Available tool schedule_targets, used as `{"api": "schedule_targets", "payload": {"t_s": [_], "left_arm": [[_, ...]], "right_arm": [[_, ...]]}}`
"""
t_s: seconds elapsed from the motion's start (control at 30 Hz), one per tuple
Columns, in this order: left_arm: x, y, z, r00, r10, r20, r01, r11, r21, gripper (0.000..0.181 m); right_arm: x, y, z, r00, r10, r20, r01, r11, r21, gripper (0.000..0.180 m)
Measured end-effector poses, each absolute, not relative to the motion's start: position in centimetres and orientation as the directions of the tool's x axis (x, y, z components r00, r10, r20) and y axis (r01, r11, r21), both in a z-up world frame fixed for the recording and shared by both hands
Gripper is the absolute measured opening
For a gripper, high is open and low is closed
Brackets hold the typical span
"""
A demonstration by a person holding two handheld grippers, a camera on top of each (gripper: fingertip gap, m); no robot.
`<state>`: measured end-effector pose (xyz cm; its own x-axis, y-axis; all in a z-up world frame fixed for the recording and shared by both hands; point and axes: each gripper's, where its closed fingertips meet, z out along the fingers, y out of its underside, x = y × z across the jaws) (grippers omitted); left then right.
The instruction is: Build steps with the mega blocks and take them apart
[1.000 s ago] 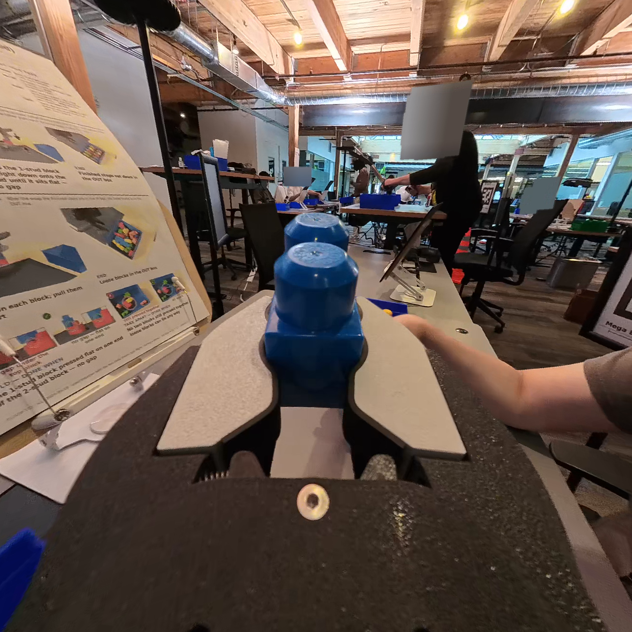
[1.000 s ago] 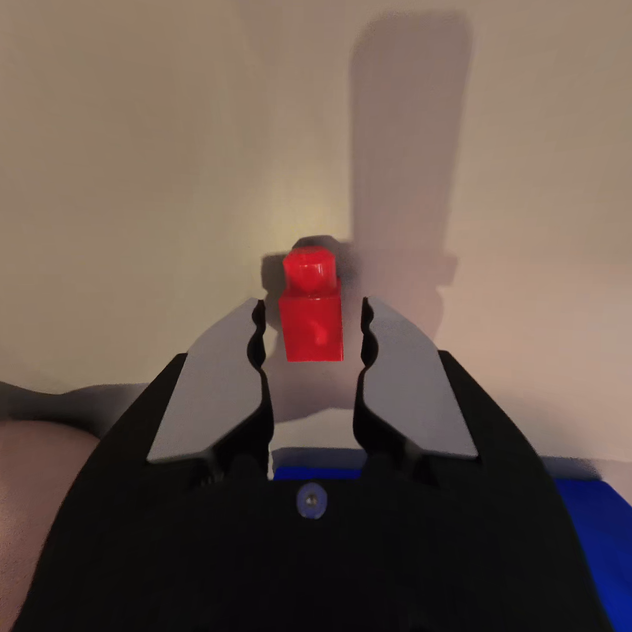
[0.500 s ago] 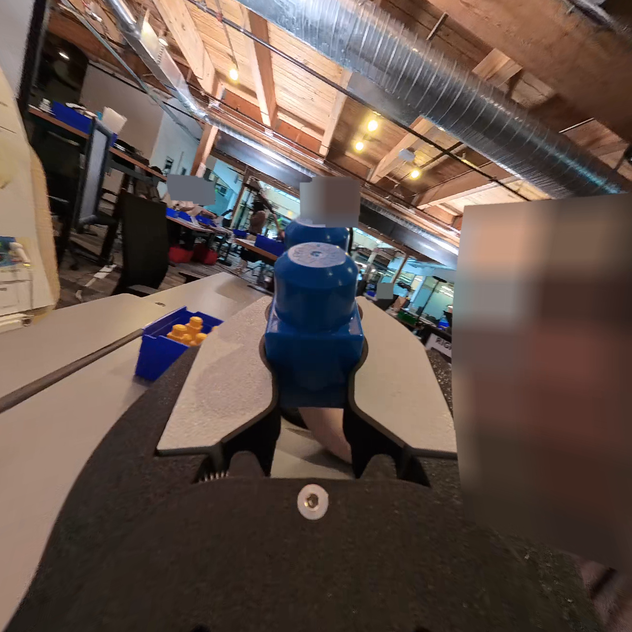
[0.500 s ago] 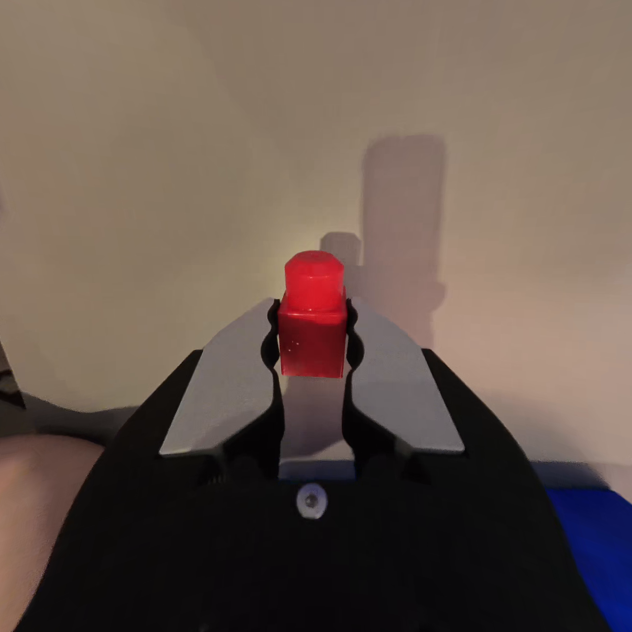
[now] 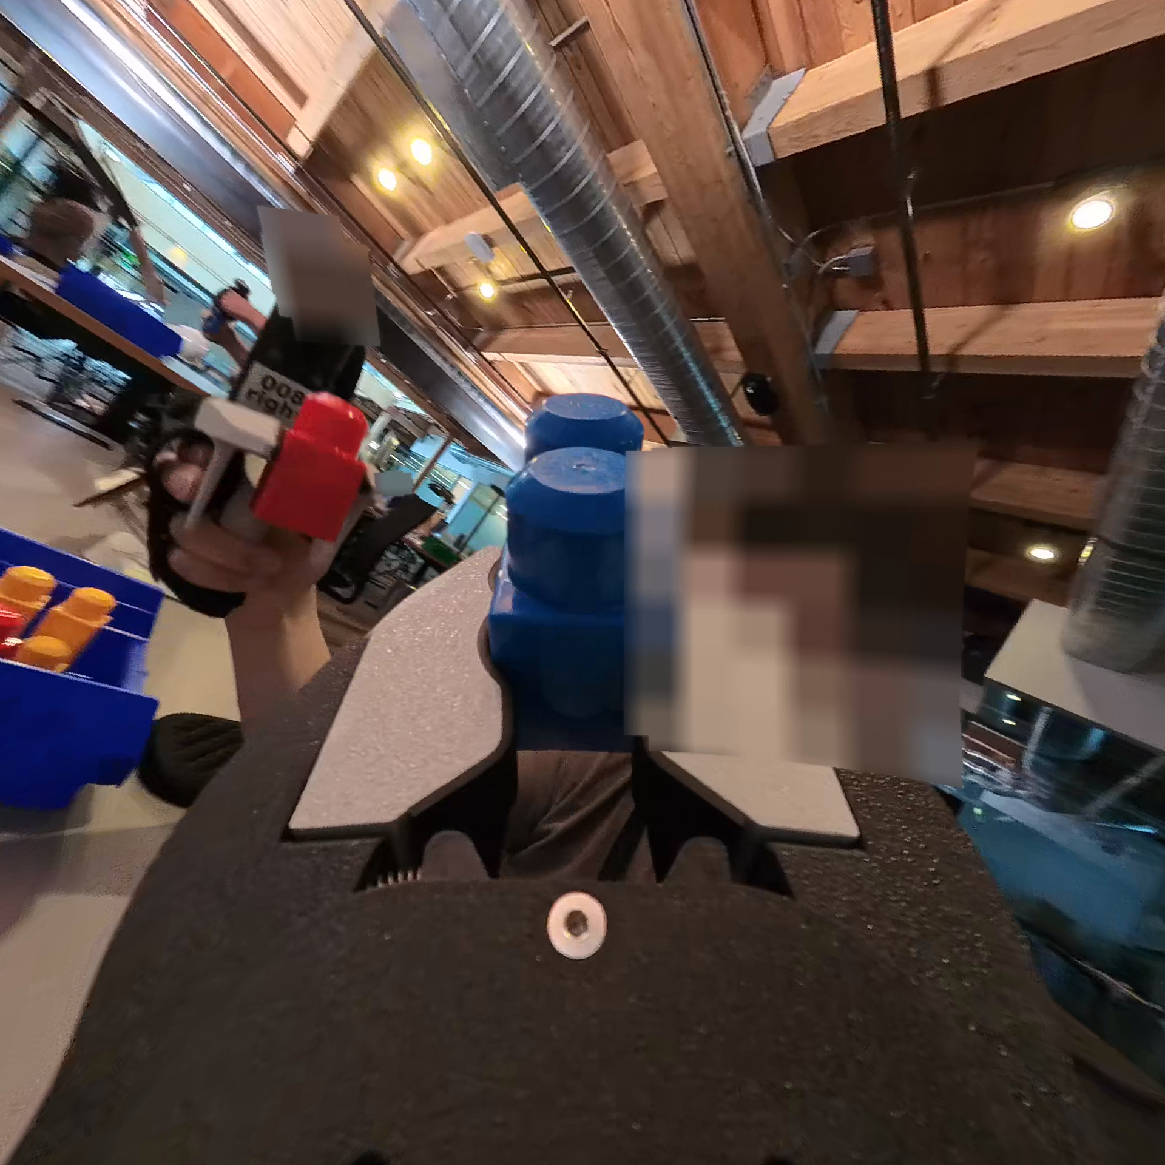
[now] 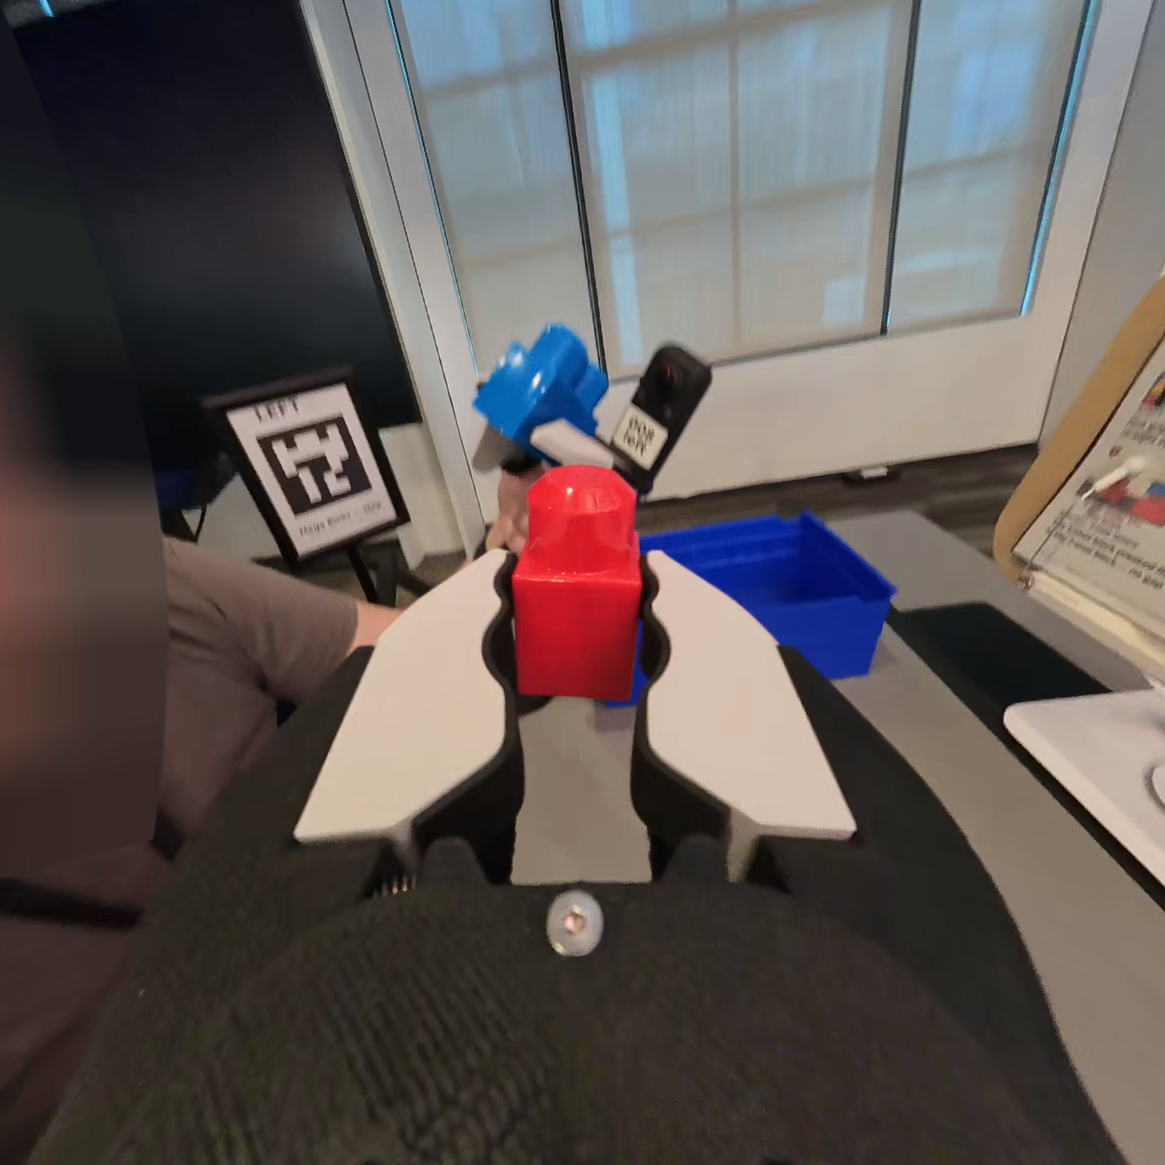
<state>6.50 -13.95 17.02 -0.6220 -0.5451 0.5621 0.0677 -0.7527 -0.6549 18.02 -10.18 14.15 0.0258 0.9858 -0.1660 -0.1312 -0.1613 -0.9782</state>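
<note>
A blue two-stud block (image 5: pixel 561 567) is clamped between the jaws of the left gripper (image 5: pixel 567 655), held up in the air. A red one-stud block (image 6: pixel 577 599) is gripped by the right gripper (image 6: pixel 577 624), also lifted clear of the counter (image 6: pixel 983 882). The two blocks are kept apart. An empty blue bin (image 6: pixel 788 586) is seen behind the red block, a bin of orange blocks (image 5: pixel 57 630) at the left, and an instruction board (image 6: pixel 1103 504) at the right.

Left tongs (image 5: pixel 567 637) clamp blue block (image 5: pixel 561 567); right tongs (image 5: pixel 302 485) clamp red block (image 5: pixel 313 473).
</note>
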Motion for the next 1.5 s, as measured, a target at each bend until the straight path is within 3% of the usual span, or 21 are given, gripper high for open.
{"api": "schedule_targets", "payload": {"t_s": [0.1, 0.23, 0.47, 0.6, 0.73, 1.0, 1.33, 1.5], "left_arm": [[7.7, -14.8, 16.5, -0.639, -0.514, 0.573, 0.023, -0.757, -0.653, 0.041], [9.2, -15.5, 15.2, -0.577, -0.603, 0.551, -0.001, -0.674, -0.738, 0.041], [12.4, -14.0, 10.8, -0.180, -0.941, 0.285, -0.066, -0.277, -0.958, 0.041], [13.5, -12.8, 9.0, -0.002, -0.992, 0.126, -0.151, -0.125, -0.981, 0.041], [14.2, -12.0, 7.6, 0.099, -0.994, 0.036, -0.229, -0.058, -0.972, 0.041], [14.5, -12.3, 7.7, 0.069, -0.992, 0.104, -0.196, -0.115, -0.974, 0.041], [14.7, -13.5, 7.9, -0.104, -0.945, 0.310, -0.142, -0.295, -0.945, 0.041], [14.5, -13.1, 8.1, -0.107, -0.941, 0.321, -0.116, -0.309, -0.944, 0.041]], "right_arm": [[18.6, -10.8, 15.8, 0.016, 0.983, -0.183, -0.197, -0.176, -0.964, 0.037], [18.4, -12.3, 17.2, -0.012, 0.988, -0.156, -0.234, -0.155, -0.960, 0.037], [18.8, -13.5, 20.2, -0.005, 0.987, -0.163, -0.394, -0.152, -0.906, 0.037], [18.1, -12.6, 20.2, 0.033, 0.978, -0.204, -0.436, -0.170, -0.884, 0.037], [15.3, -11.4, 17.9, 0.062, 0.974, -0.217, -0.347, -0.182, -0.920, 0.037], [12.1, -11.0, 14.7, 0.055, 0.980, -0.189, -0.182, -0.177, -0.967, 0.037], [11.6, -11.3, 13.7, 0.029, 0.985, -0.168, -0.113, -0.164, -0.980, 0.037], [11.4, -11.1, 13.6, 0.011, 0.979, -0.203, -0.141, -0.199, -0.970, 0.037]]}}
